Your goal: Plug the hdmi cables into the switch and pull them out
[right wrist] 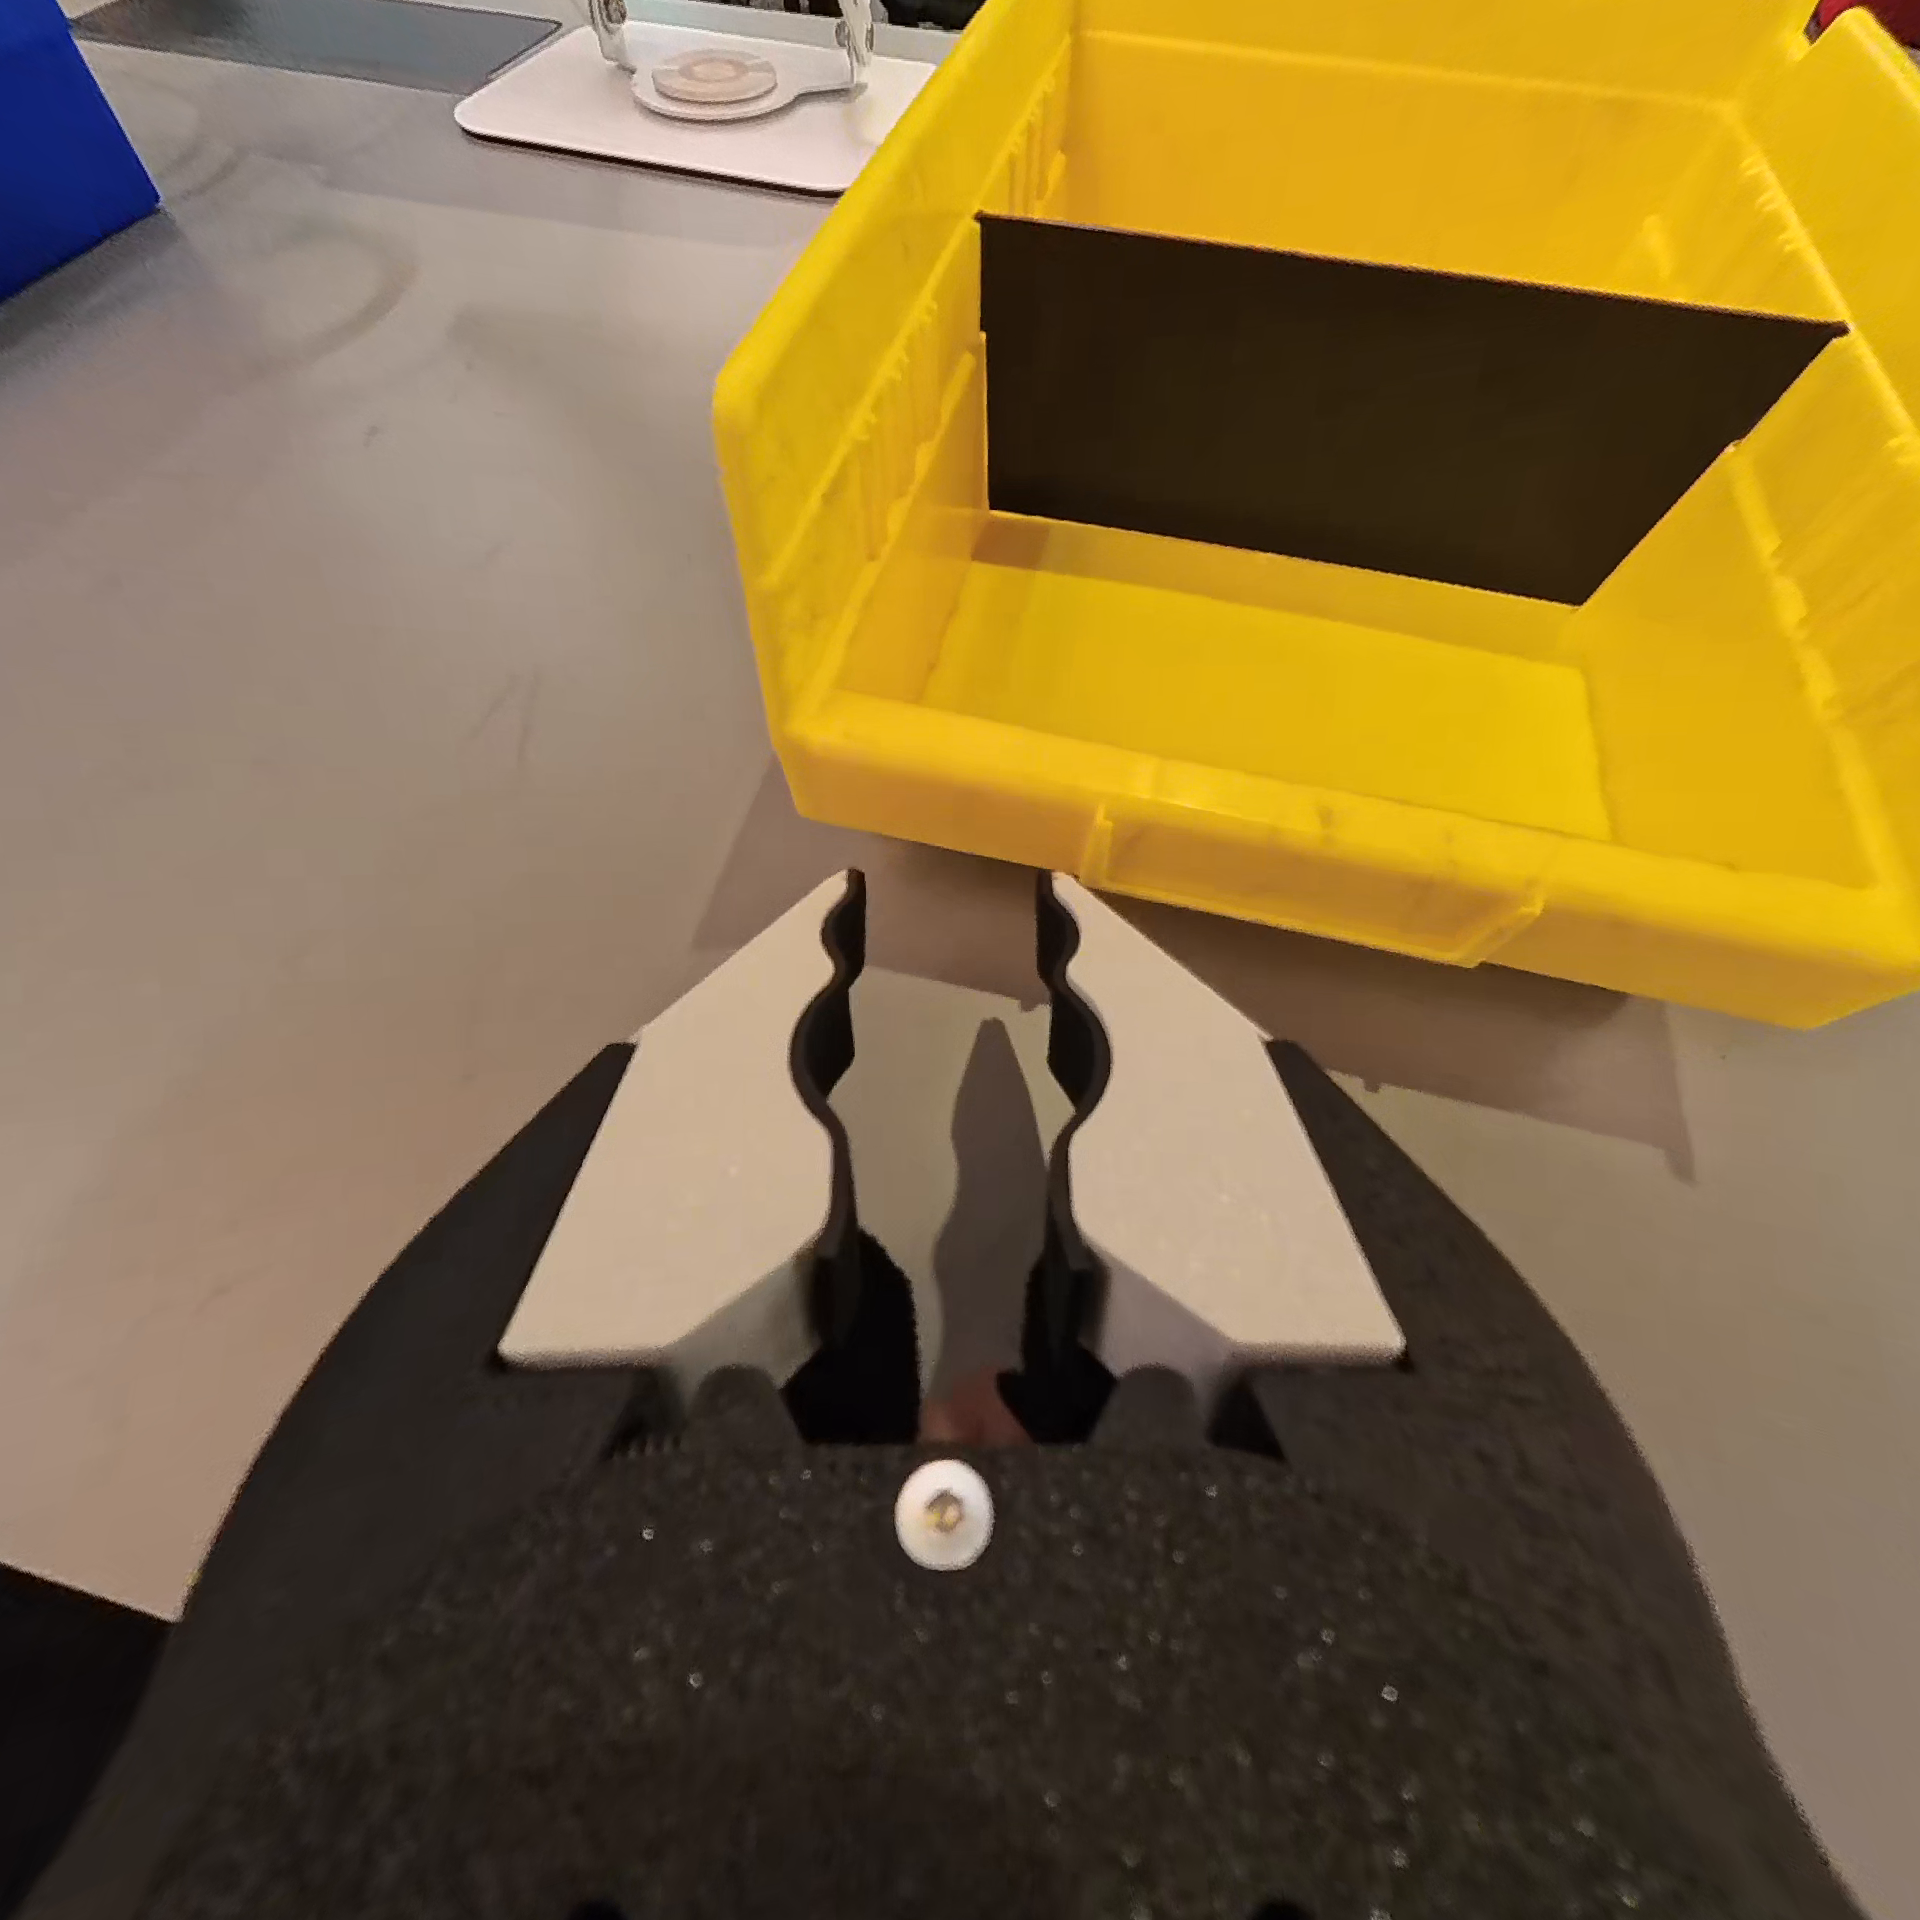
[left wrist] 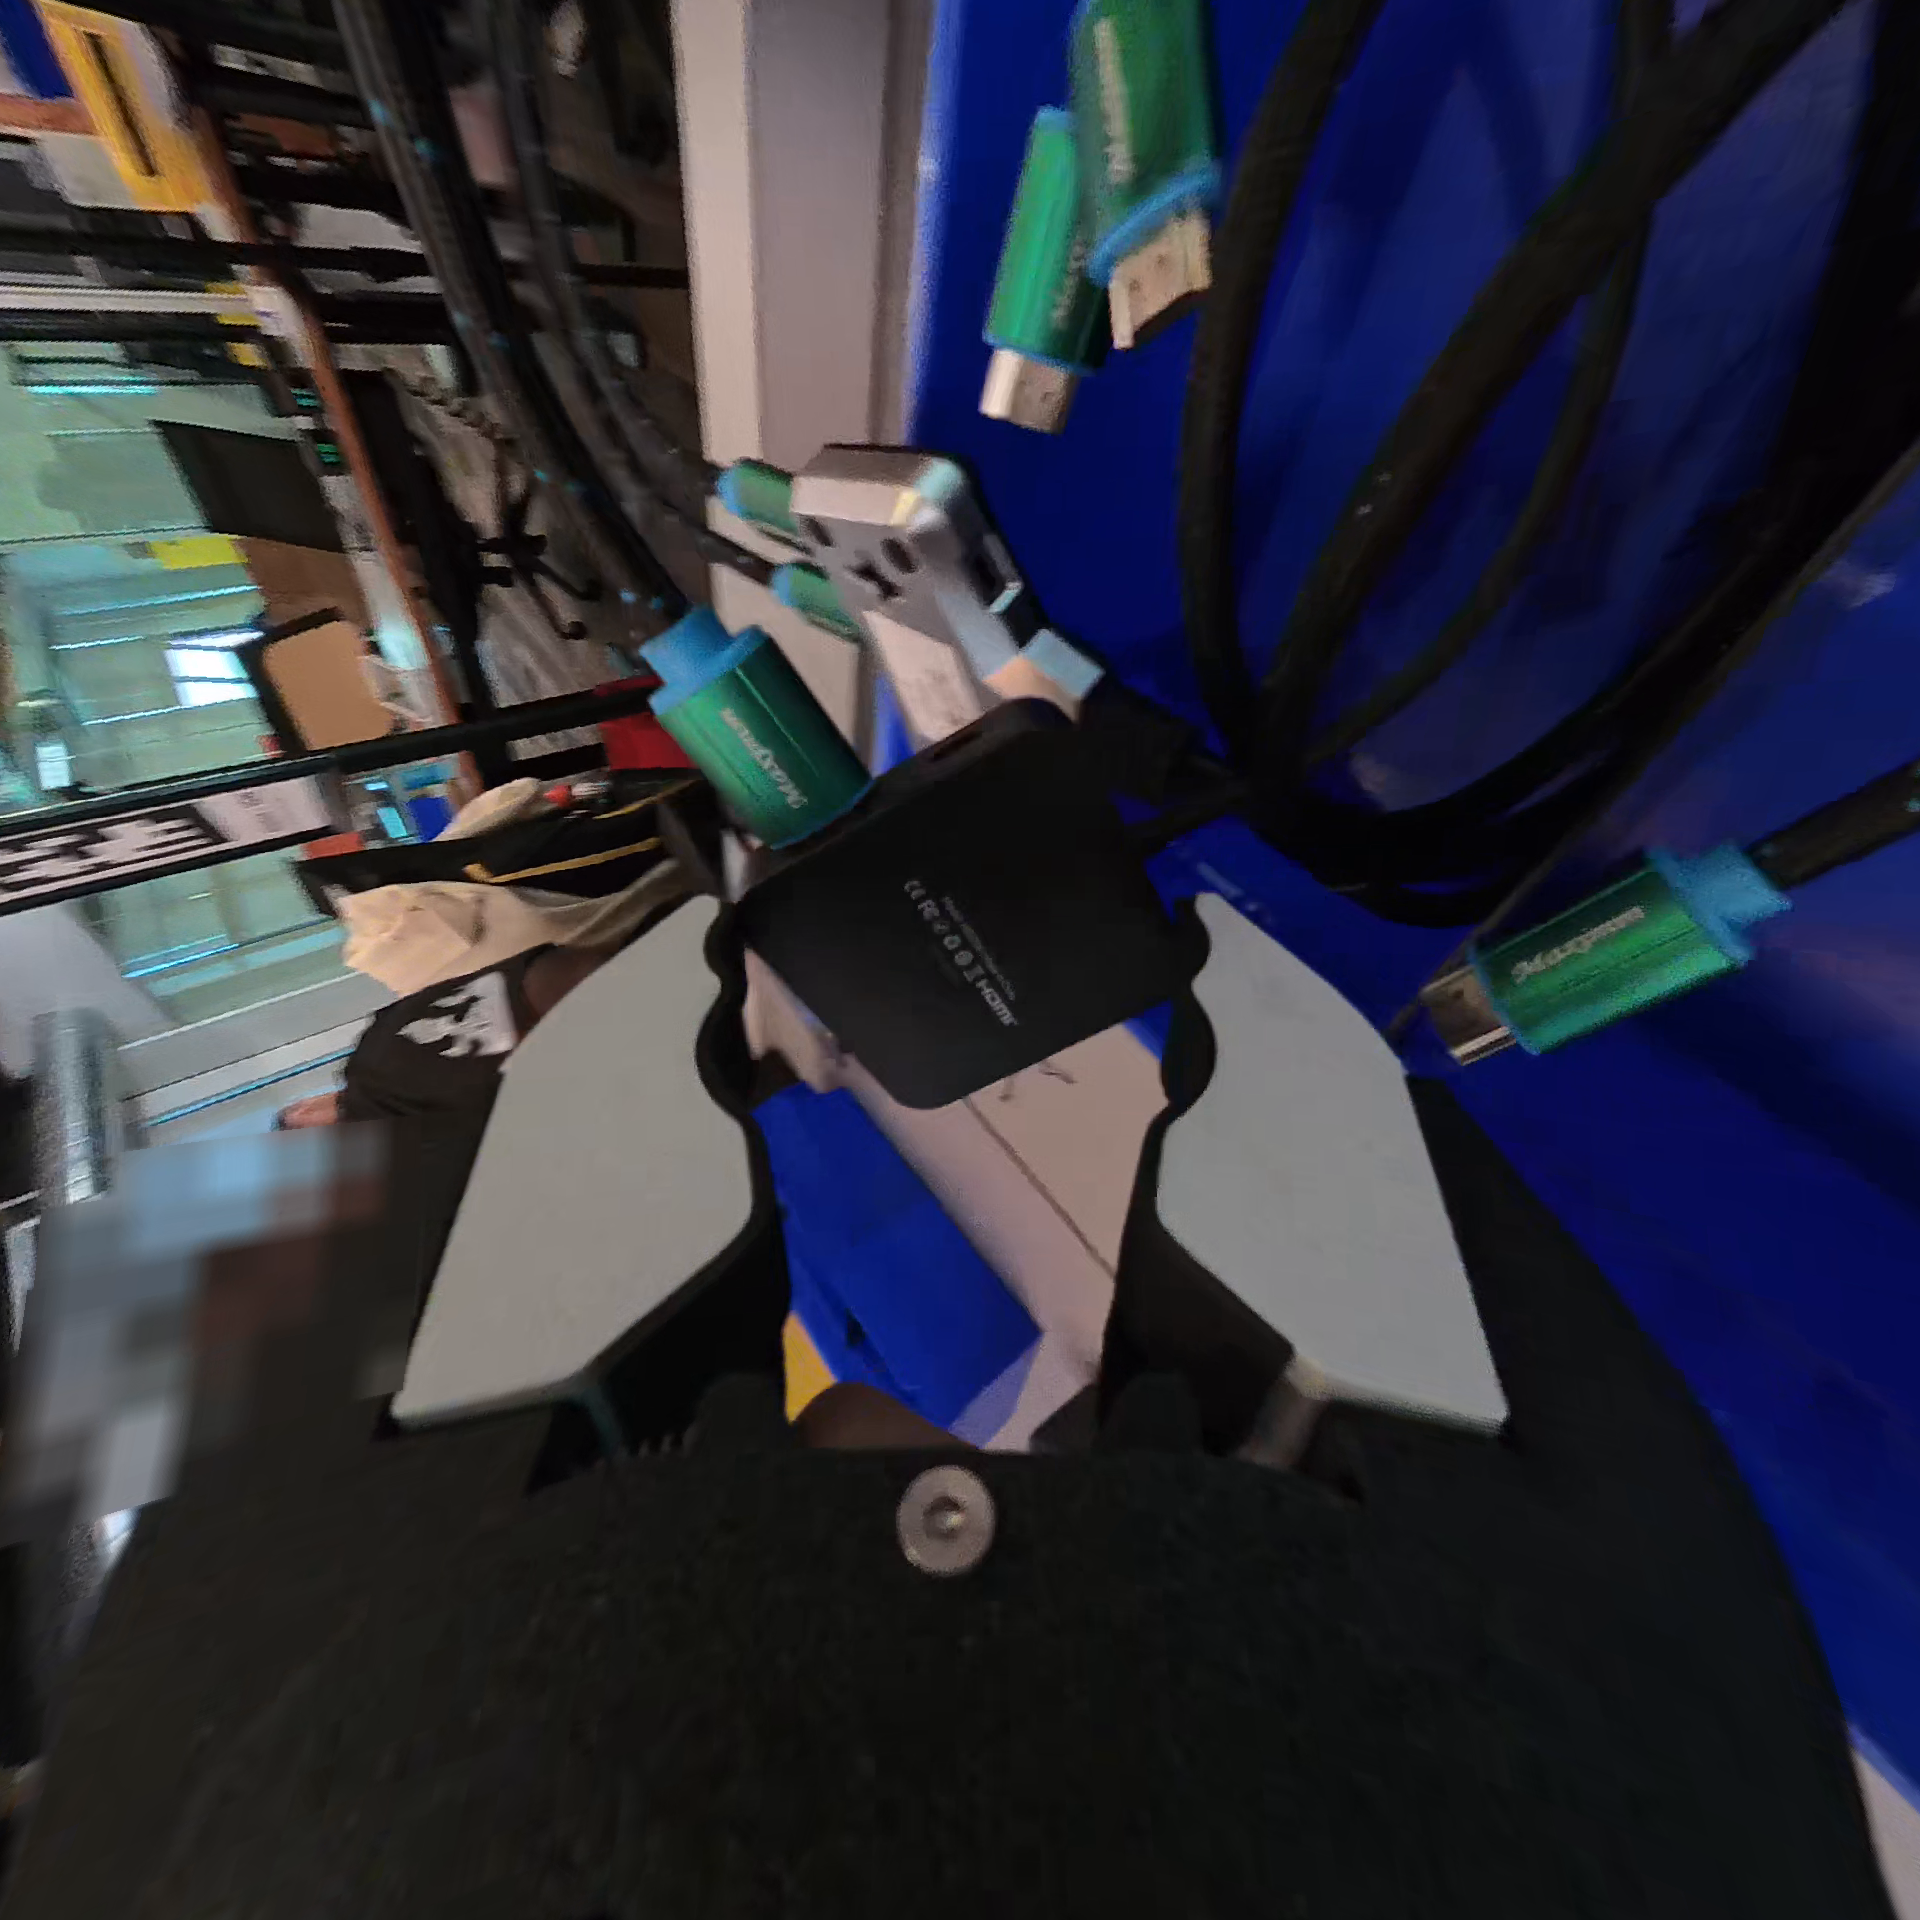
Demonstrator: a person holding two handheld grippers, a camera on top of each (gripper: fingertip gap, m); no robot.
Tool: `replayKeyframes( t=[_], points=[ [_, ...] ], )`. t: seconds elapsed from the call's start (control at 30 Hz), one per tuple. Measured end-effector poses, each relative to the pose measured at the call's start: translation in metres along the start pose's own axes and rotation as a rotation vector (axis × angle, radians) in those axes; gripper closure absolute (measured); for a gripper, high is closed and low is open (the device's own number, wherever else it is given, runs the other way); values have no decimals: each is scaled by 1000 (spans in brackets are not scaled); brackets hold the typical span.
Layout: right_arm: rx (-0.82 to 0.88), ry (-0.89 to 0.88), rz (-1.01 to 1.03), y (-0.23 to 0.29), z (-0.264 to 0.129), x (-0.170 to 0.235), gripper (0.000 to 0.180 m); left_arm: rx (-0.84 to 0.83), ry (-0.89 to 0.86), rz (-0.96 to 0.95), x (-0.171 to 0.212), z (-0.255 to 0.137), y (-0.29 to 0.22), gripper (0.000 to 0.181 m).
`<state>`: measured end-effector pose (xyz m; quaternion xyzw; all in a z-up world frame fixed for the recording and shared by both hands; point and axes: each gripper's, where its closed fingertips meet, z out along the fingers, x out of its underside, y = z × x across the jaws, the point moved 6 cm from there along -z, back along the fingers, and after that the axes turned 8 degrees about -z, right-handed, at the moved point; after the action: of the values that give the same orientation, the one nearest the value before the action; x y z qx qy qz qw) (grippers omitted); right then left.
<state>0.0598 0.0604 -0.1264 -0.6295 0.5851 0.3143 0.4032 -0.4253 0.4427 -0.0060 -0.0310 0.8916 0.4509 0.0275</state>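
Note:
In the left wrist view my left gripper [left wrist: 956, 966] is shut on a black HDMI switch [left wrist: 956, 914] and holds it tilted in the air. One green HDMI plug [left wrist: 764, 758] with a blue collar sits in the switch's upper left side. Loose green plugs hang or lie around it: two at the top [left wrist: 1143, 177], [left wrist: 1044, 270], and one at the right [left wrist: 1600, 956] on black braided cable [left wrist: 1403, 436]. My right gripper [right wrist: 951, 904] is open and empty above the grey table [right wrist: 364, 675], just in front of a yellow bin [right wrist: 1299, 831].
A blue bin wall [left wrist: 1714, 1351] lies behind the cables. A grey-white box [left wrist: 904, 540] with two green plugs at its far side is beyond the switch. A black divider [right wrist: 1351, 416] stands in the yellow bin. A white tray [right wrist: 675, 125] sits at the table's back. The grippers' ends are close to 60 centimeters from one another.

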Motion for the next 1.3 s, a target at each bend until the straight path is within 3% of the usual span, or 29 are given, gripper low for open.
replayKeyframes(
  t=[0.27,0.5,0.67,0.97,1.03,1.17,1.3],
  points=[
    [-24,-21,18,3,0,-3,147,-469,-114,-55,-3,-55,50,111],
    [-195,-162,57,36,-6,-34,147,-778,-282,-312,-10,-121,73,112],
    [-506,-399,-97,97,-26,-107,145,-762,-470,-467,-50,-162,48,113],
    [-683,-489,-121,117,-2,-174,140,-611,-798,-501,-153,-230,-57,113],
    [-789,-528,-51,122,-7,-187,138,-544,-859,-519,-173,-244,-83,113],
    [-999,-591,200,114,-21,-203,122,-427,-940,-560,-201,-262,-126,113],
    [-1088,-480,207,118,-18,-190,90,-390,-959,-528,-218,-267,-159,113]
  ],
)
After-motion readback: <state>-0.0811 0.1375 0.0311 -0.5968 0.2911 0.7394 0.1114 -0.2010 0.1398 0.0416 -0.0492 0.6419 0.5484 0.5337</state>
